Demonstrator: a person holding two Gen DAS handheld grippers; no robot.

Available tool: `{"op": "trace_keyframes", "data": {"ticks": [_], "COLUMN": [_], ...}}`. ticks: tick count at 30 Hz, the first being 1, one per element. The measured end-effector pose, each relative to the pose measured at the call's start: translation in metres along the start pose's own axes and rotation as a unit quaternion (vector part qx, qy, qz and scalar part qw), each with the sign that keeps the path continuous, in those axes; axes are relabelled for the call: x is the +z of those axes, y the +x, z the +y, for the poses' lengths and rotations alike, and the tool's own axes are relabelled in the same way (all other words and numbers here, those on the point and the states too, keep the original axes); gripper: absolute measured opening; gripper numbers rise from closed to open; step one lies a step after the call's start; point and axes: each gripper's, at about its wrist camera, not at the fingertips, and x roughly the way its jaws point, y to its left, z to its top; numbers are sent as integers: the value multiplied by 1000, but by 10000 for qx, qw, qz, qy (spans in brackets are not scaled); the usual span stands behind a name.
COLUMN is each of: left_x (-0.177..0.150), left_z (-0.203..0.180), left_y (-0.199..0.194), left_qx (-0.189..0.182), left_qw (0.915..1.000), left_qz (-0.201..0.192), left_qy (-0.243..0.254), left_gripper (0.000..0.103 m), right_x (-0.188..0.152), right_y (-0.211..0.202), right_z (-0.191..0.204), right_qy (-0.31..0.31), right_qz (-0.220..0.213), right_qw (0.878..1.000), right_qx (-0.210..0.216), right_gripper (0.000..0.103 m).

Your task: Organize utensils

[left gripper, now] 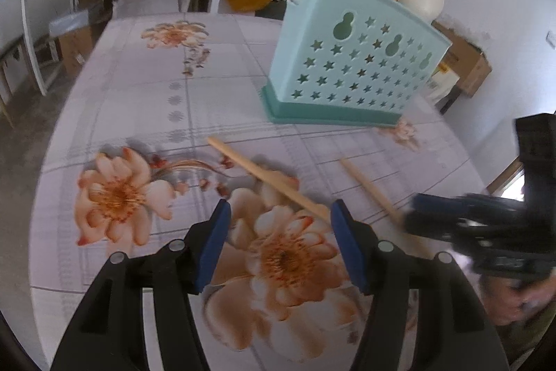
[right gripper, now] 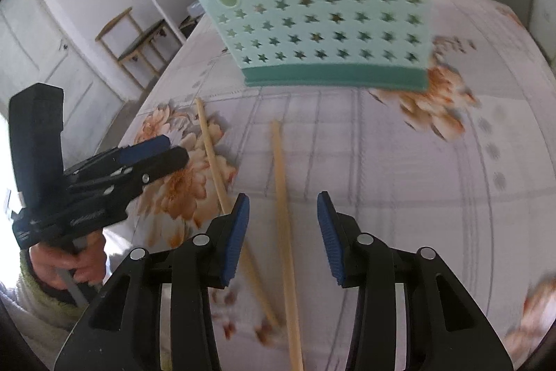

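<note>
We hold left gripper [left gripper: 279,246] and right gripper [right gripper: 283,240], fingers apart, empty, over two chopsticks [right gripper: 281,197] on table [left gripper: 139,93]; holder [left gripper: 347,72] awaits them.

Floral-clothed table [left gripper: 146,86] under teal caddy [left gripper: 351,72], two chopsticks [right gripper: 283,197]

The utensil holder [left gripper: 347,65] looks like smooth, matt mint plastic punched with star holes, on a darker teal plastic base. The two sticks [right gripper: 283,197] lying on the table are pale bare wood. The tablecloth [left gripper: 139,86] is a smooth flowered sheet with a faint sheen. Each gripper [right gripper: 283,232] is black plastic with ribbed blue pads.
</note>
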Motion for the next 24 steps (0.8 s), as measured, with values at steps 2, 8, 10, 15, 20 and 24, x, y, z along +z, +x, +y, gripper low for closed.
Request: {"op": "trace_keyframes", "data": {"ticks": [2,8,10,15,20,24], "left_x": [2,9,10,11,12,9], "left_z": [-2,-20,-29,-45,-54,-56], "left_y": [3,18,27,38,45,45], "left_qx": [-160,202,520,823,1026,1089], "left_qw": [9998,9996,9980,9940,9903,9892], "left_qz": [40,183,196,262,282,191], "left_qy": [-116,84,316,675,895,964], "left_gripper": [58,58,58,58,58,58], "right_x": [7,9,9,-1,-13,-22], "right_y": [10,18,16,-1,-16,-24], "right_z": [4,11,3,-19,-39,-48], "right_qy": [-151,-547,-405,-173,123,289], "right_qz": [82,64,58,-69,-191,-261], "right_qw": [9999,9976,9985,9981,9977,9975], "right_qx": [-4,-420,-372,-585,-643,-583], "right_gripper": [33,7,5,5,5,5]}}
